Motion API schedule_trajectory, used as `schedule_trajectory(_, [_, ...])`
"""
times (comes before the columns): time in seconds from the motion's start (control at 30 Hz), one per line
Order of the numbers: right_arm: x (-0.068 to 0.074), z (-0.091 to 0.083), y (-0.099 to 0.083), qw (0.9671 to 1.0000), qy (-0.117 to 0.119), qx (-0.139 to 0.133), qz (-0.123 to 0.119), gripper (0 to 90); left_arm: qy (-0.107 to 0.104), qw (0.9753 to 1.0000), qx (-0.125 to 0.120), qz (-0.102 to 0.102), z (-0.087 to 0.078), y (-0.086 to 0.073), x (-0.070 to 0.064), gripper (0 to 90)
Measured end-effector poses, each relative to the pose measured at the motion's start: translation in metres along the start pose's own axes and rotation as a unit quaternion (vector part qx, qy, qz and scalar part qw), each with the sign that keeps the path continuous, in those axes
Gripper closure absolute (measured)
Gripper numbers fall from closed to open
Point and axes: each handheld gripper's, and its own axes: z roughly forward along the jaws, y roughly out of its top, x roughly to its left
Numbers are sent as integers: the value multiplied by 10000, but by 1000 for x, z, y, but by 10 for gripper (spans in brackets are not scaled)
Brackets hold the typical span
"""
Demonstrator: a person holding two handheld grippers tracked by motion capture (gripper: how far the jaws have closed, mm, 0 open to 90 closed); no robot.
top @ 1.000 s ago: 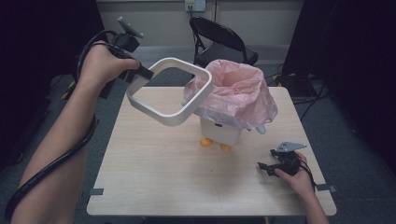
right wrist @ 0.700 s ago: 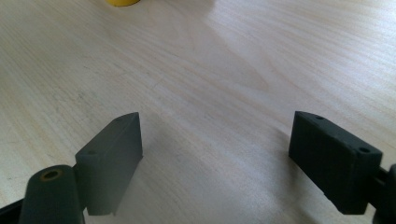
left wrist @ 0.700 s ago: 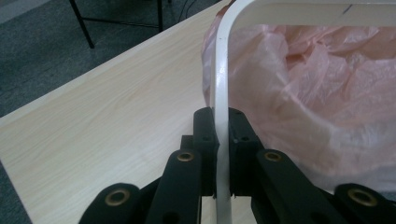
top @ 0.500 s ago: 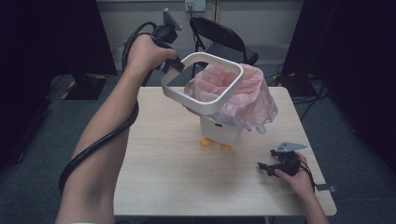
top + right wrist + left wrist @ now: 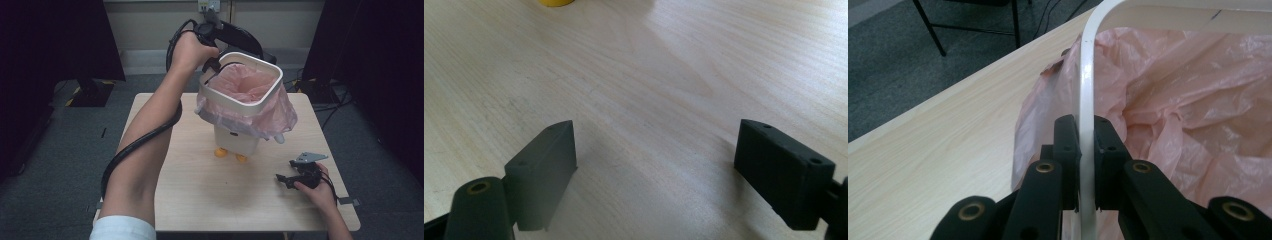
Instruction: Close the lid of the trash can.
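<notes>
Work in hand: the white rounded-square plastic retaining ring (image 5: 239,85) is being fitted over the pink plastic bin liner (image 5: 250,107) on the small white bin with orange feet (image 5: 235,142).
Progress: the liner is sitting in the bin with its edge draped outward; the ring is lying tilted across the bin mouth, apparently not yet pressed level. Seating it all round looks to be what is left.
Left gripper (image 5: 1087,150): its jaws are clamping the thin wall of the ring, one jaw inside and one outside, at the far left corner of the bin.
Ring relative to gripper: the ring is running up between the jaws, with the liner billowing just beside and behind it.
Right gripper (image 5: 656,170): its jaws are standing wide apart, holding nothing, resting low over the pale wooden counter (image 5: 200,200), well apart from the bin.
Bin position: it is standing upright near the counter's middle.
</notes>
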Motion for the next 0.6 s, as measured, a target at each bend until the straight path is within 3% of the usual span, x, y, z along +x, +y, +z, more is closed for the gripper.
schedule_trajectory(0.27, [0,0,0,10000,3,1,0,159,79,9993,71,-365,15,5,-1,822])
schedule_trajectory(0.47, [0,0,0,10000,7,4,-5,158,143,9994,44,-324,14,3,-4,819])
schedule_trajectory(0.53, [0,0,0,10000,10,3,-4,158,100,9995,-84,-289,13,1,-5,806])
schedule_trajectory(0.6, [0,0,0,10000,29,6,-16,158,106,9992,-320,-236,11,-1,-5,710])
